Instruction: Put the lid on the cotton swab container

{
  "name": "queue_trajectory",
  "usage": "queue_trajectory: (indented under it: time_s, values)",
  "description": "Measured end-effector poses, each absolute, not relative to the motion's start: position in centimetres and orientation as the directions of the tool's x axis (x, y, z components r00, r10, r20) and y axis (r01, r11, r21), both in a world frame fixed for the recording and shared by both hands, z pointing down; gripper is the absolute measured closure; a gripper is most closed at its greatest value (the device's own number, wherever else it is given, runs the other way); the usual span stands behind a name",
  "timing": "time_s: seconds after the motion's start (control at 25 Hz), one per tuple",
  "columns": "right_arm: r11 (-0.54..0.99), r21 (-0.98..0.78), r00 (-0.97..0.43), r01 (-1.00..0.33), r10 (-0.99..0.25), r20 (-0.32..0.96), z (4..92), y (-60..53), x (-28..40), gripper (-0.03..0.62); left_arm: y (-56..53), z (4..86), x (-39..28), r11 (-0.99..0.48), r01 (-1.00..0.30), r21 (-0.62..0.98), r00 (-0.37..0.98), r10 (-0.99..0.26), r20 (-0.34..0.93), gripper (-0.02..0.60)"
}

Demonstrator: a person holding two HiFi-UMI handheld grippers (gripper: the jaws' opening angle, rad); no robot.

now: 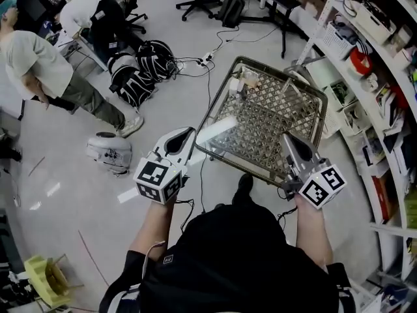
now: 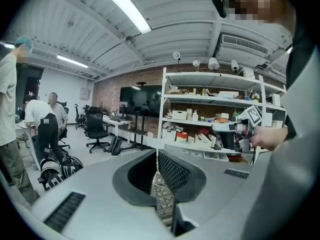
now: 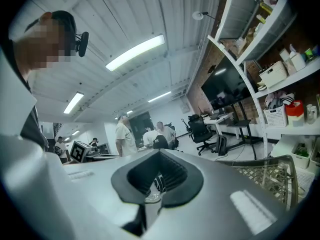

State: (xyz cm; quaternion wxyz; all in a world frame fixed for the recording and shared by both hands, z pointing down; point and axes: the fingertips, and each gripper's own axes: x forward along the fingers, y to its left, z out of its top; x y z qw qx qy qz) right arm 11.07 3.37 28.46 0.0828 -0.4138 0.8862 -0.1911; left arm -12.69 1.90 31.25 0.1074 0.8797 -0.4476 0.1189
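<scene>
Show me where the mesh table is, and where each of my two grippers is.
mesh table (image 1: 264,119): head view, on the bare lattice top.
left gripper (image 1: 187,134): head view, at the tips of its jaws.
right gripper (image 1: 287,137): head view, at the tips of its jaws.

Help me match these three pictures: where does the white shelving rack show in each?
Head view: white shelving rack runs down the right edge.
Left gripper view: right of centre, above the jaws.
Right gripper view: upper right, leaning overhead.
Shared landmark: standing person in the teal cap, top left, far left and left of centre in turn.
</scene>
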Motion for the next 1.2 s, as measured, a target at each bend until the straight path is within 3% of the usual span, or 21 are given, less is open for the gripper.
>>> queue_trajectory:
  time_s: [0.6, 1.2]
  values:
    - [0.597, -0.482, -0.685, -0.641, -0.728, 0.009, 31.6, -7.4, 17.2, 0.583, -7.6, 31.8, -5.4, -0.561, -0.827, 0.040, 0.532, -0.757, 0.380, 0.563]
    - [0.566, -0.515, -0.712, -0.643, -0.690, 0.130, 36.4, -15.4, 13.8, 0.583, -15.5, 36.1, -6.4, -0.557, -0.827, 0.072, 0.533, -0.739, 0.412, 0.563]
